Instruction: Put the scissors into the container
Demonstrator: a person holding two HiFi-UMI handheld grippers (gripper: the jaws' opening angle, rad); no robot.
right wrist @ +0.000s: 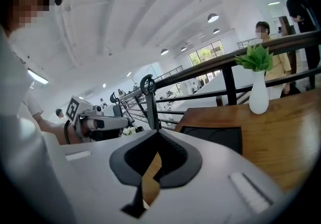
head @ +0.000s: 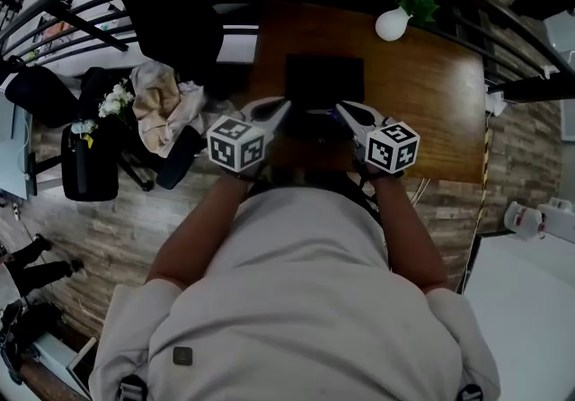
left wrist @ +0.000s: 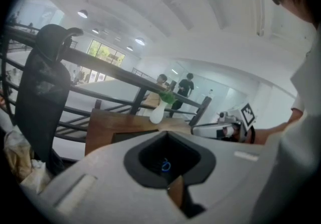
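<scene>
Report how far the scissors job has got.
Done: the right gripper has its fingers shut on the scissors, handles up, off the table. In hand: the carry. Still to do: lower them into the black container and release.

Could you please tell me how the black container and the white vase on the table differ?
The container is black, low and rectangular; the vase is white, rounded and upright. The container lies near the middle; the vase stands at the far edge. The vase holds green leaves; the container's contents cannot be made out. Both rest on the wooden table.
</scene>
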